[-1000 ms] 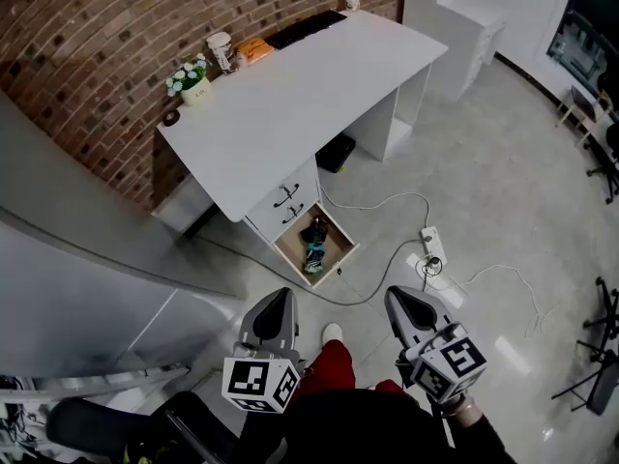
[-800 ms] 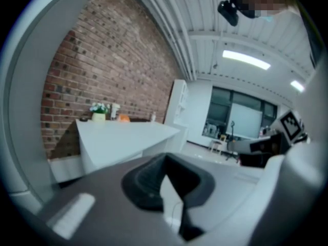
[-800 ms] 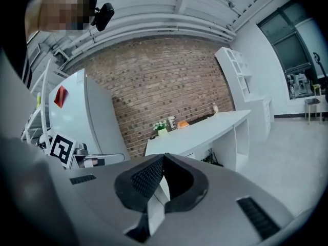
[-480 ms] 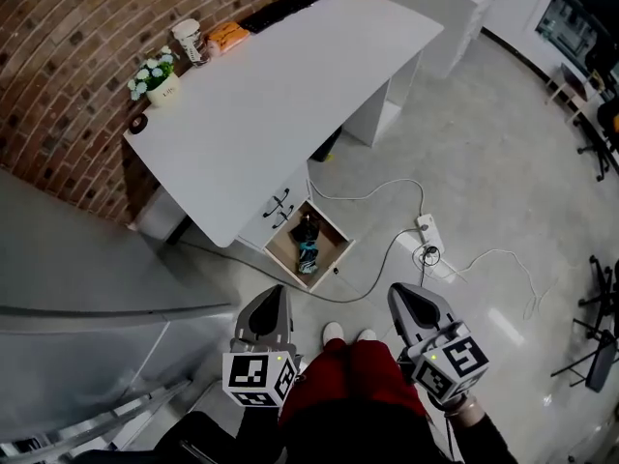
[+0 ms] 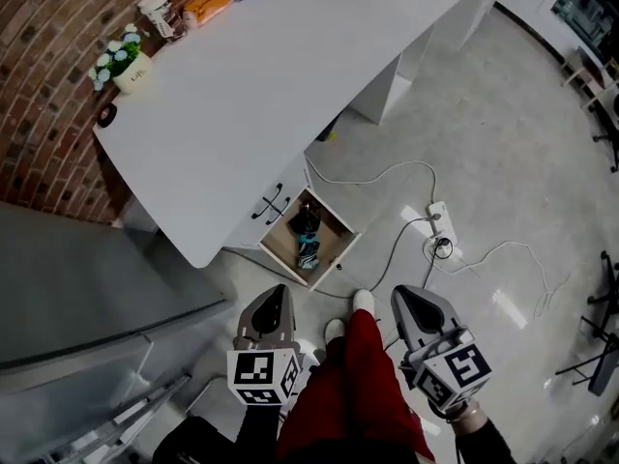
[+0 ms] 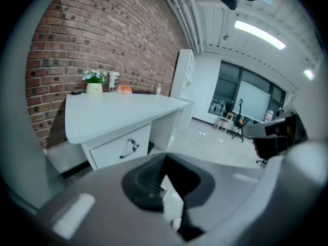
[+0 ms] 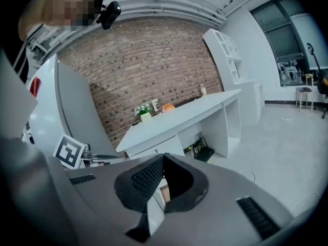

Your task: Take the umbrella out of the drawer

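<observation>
A dark folded umbrella point(image 5: 308, 240) with teal parts lies in the open bottom drawer point(image 5: 338, 251) of the white desk point(image 5: 290, 66). Both grippers hang near the person's knees, short of the drawer and apart from it. My left gripper point(image 5: 276, 295) points at the drawer's near left side with its jaws together and nothing between them. My right gripper point(image 5: 407, 298) is off to the drawer's right, also shut and empty. In the left gripper view the left gripper point(image 6: 164, 164) faces the closed upper drawers point(image 6: 123, 146). The right gripper view has the right gripper point(image 7: 163, 158) below the desk point(image 7: 179, 118).
A power strip point(image 5: 439, 223) and loose cables lie on the floor right of the drawer. A flower pot point(image 5: 123, 64), a cup point(image 5: 157, 10) and an orange packet point(image 5: 206, 5) sit along the desk's back edge. A grey cabinet point(image 5: 68, 278) stands at left. The person's red-trousered leg point(image 5: 360, 365) is between the grippers.
The person has stepped toward the desk, so the drawer is nearer in the head view. Both grippers have come down and forward toward it. Their jaws stay shut.
</observation>
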Motion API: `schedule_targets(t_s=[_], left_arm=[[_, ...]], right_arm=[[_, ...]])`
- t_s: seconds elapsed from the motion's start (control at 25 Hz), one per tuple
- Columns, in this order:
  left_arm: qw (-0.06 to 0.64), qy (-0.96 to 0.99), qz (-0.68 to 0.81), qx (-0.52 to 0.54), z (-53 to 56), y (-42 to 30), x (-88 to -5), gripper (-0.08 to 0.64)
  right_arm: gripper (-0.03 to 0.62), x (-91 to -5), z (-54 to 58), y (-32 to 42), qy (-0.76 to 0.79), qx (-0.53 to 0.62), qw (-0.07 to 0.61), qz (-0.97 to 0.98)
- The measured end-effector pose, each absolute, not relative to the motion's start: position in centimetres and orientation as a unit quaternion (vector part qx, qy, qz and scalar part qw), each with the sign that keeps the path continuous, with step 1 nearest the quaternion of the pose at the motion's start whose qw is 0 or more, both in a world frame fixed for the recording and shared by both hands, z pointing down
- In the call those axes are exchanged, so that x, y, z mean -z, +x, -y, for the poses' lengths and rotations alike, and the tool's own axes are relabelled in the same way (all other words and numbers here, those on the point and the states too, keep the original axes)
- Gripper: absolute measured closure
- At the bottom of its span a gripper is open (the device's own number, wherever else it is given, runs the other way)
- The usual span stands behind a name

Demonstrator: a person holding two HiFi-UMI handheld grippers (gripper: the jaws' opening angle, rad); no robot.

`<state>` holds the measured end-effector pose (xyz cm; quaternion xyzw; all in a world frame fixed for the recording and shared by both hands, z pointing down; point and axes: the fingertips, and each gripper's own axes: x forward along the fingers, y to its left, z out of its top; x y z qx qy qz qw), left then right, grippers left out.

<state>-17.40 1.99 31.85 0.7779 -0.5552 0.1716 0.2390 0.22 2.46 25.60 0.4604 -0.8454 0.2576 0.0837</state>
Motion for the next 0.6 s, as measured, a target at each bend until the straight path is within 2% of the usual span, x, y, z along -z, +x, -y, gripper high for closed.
schedule_targets(t_s=[0.24,0.4,0.6], left_arm=[[0.26,0.765,0.555,-0.197,1.2,-15.8,-39.8,0.557],[0.281,0.755,0.55,-0.22,3.1,-15.2,-46.8,0.555],[0.306,0.73,0.562,-0.242,5.0,-15.4,-55.4,0.547]], right_arm=[[0.594,-34.1,0.5,0.5,0.459,-0.284,0.105,0.835],[0.594,-39.6,2.0,-0.7,0.442,-0.313,0.094,0.835],[0.594,-47.9,2.8,-1.6,0.421,-0.338,0.136,0.831]])
